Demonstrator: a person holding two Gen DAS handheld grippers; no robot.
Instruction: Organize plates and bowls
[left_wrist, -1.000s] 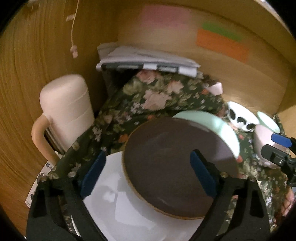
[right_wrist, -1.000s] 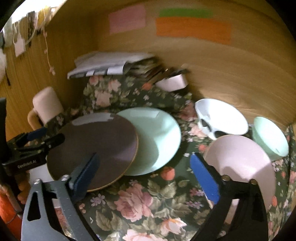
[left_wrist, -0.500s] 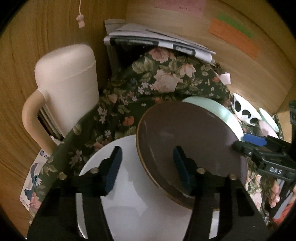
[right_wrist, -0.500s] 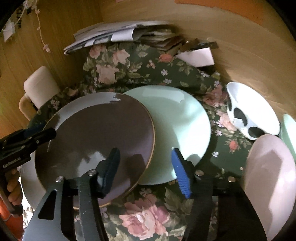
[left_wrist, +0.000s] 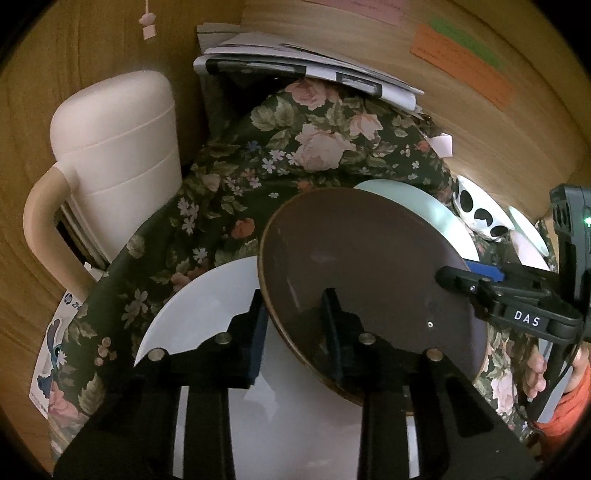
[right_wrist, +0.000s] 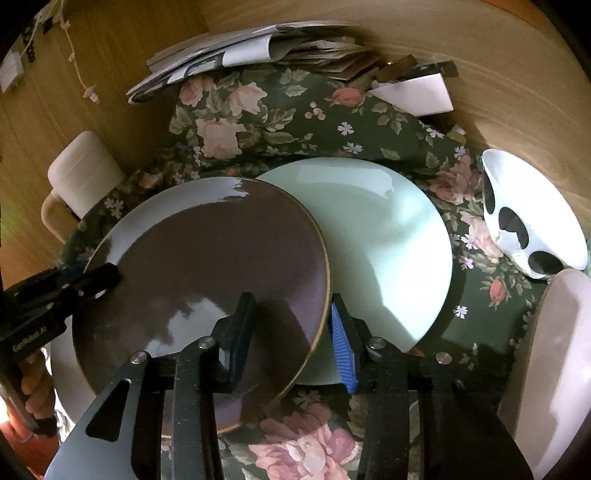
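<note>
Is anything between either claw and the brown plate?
Nothing visible. The left claw and the right claw each already straddle the brown plate rim on opposite sides, jaws closing on it.

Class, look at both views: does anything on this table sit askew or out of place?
Yes. The brown plate sits tilted, overlapping the white plate and green plate instead of stacking squarely. Both grippers are closing on its rim.

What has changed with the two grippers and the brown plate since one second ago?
Both grippers came in and narrowed from wide open. The left gripper and the right gripper each now straddle a rim of the brown plate, and their jaws are closing on it. The plate itself, the white plate under it, the green plate and the bowls did not move.
</note>
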